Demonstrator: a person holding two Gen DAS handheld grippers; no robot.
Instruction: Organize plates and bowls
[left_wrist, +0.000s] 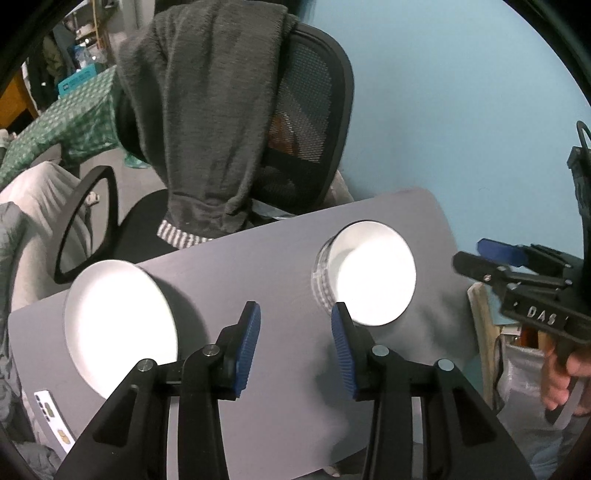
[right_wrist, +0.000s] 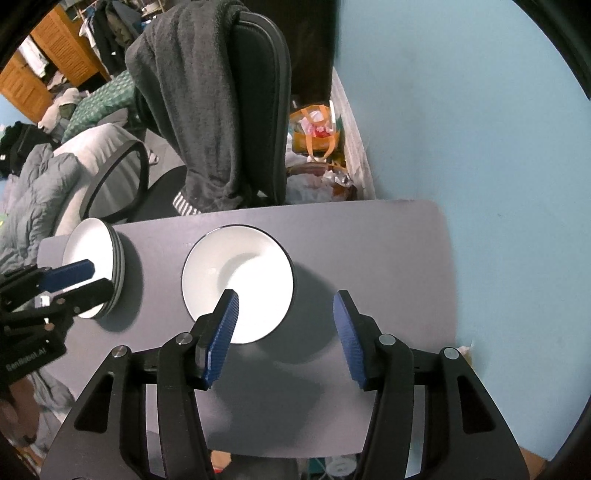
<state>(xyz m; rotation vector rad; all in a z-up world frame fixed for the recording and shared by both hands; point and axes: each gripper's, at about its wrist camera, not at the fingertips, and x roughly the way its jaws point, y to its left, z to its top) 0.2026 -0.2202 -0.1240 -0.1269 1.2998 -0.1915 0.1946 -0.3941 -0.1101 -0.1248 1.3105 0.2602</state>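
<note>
A black office chair (left_wrist: 306, 122) with a gray towel (left_wrist: 207, 110) over its back stands behind the gray table (right_wrist: 369, 258). The wall (right_wrist: 461, 110) is light blue.

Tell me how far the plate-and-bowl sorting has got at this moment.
Done, apparently: the plate stack sits at the table's left and the bowl stack in the middle, two separate piles. In hand: nothing; the left gripper and right gripper are both open and empty above the table. Left: no loose dishes show, so little remains.
</note>
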